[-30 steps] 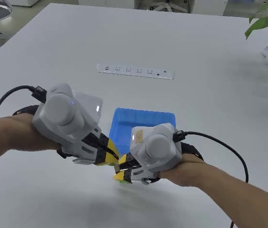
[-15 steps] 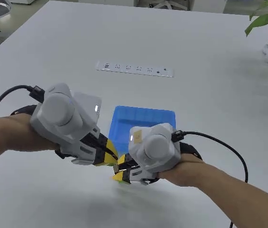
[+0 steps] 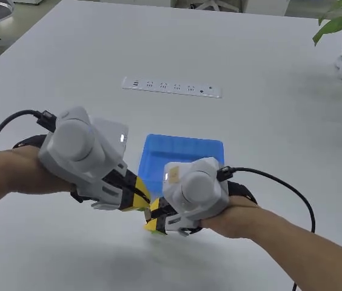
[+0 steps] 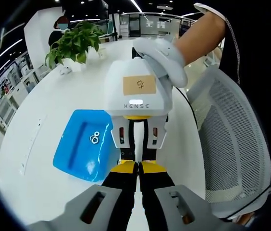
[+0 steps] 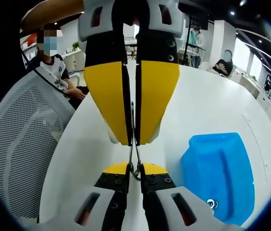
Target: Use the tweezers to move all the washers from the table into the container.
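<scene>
Just in front of the blue container (image 3: pixel 183 151) on the white table (image 3: pixel 250 73), with two washers (image 4: pixel 94 138) lying inside it, the left gripper (image 3: pixel 140 197) and right gripper (image 3: pixel 153 216) meet tip to tip, each one's jaws pressed nearly together and pinching the thin metal tweezers (image 5: pixel 134 161).

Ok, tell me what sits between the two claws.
The tweezers: in the right gripper view they run from the left claw down to the right claw.
</scene>
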`<action>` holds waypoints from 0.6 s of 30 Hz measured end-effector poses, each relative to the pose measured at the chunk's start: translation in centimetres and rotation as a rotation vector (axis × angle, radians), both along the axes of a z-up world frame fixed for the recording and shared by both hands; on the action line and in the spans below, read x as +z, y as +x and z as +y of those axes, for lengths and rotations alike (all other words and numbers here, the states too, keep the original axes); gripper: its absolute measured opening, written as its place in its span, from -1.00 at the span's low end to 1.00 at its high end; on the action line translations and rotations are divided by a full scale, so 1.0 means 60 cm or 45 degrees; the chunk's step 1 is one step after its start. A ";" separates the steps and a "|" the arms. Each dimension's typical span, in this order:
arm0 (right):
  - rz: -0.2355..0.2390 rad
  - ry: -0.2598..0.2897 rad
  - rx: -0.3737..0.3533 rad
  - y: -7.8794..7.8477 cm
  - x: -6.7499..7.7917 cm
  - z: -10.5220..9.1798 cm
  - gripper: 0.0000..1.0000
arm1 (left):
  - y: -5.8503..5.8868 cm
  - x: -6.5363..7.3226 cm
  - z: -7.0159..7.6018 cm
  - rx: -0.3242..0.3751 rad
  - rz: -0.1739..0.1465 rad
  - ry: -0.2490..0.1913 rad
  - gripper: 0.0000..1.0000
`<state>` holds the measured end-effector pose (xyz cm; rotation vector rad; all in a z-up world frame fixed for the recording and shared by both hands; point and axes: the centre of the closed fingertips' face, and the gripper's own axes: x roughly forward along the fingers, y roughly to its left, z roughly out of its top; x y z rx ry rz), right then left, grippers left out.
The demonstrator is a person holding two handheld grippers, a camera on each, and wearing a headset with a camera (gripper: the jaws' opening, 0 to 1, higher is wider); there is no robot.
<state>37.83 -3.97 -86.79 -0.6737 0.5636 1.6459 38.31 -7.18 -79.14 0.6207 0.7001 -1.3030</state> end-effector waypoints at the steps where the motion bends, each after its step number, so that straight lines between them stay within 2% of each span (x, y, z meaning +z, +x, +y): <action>1: 0.000 -0.001 0.000 0.000 0.000 0.000 -0.79 | 0.000 0.000 0.000 0.000 -0.001 0.001 -0.89; 18: -0.020 -0.014 0.010 0.000 0.006 -0.004 -0.81 | -0.002 0.006 -0.002 0.001 -0.008 -0.001 -0.90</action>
